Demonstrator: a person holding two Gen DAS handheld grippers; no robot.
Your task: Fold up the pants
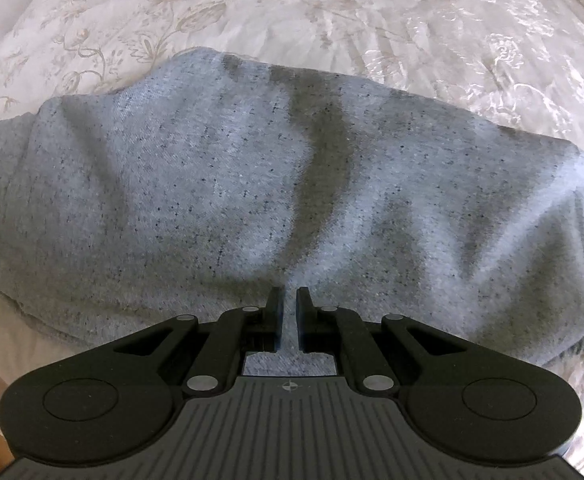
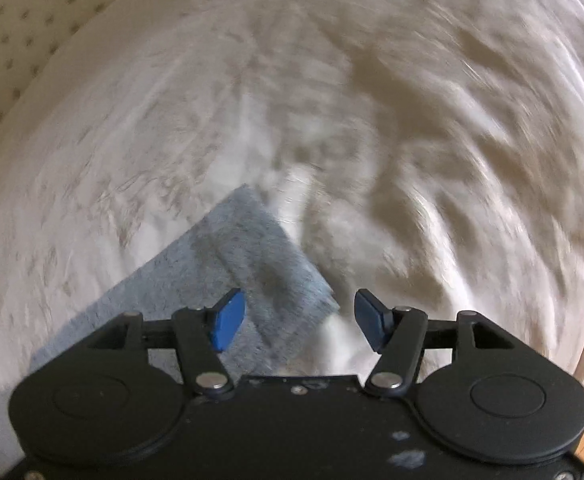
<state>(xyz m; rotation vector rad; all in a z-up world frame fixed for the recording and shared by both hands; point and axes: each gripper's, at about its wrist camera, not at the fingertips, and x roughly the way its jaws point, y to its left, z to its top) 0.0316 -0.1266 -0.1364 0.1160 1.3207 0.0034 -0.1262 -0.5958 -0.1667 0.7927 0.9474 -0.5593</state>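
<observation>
The pants (image 1: 252,184) are a heather-grey knit, flecked with dark specks, lying on a bed covered by a pale bedspread (image 1: 372,20) with a tonal floral pattern. In the left wrist view the garment spreads across most of the frame as a broad, bunched mass. Soft ridges and shaded creases run from its far edge toward the camera, the darkest near the middle. Its far edge is rounded and uneven; the left end shows a thicker, doubled edge.

The left hand-held gripper (image 1: 290,304) points steeply down at the near part of the fabric. Its jaws stand narrow, almost together, with grey cloth showing in the slim gap between them; whether the pads pinch a fold cannot be told.

In the right wrist view, which is heavily blurred, a flat, squared end of the pants (image 2: 252,264) lies on the bedspread (image 2: 412,120), with a cuff-like band crossing it. The right hand-held gripper (image 2: 298,320) stands wide above that end, its blue pads (image 2: 228,320) clear of the cloth, nothing gripped.
</observation>
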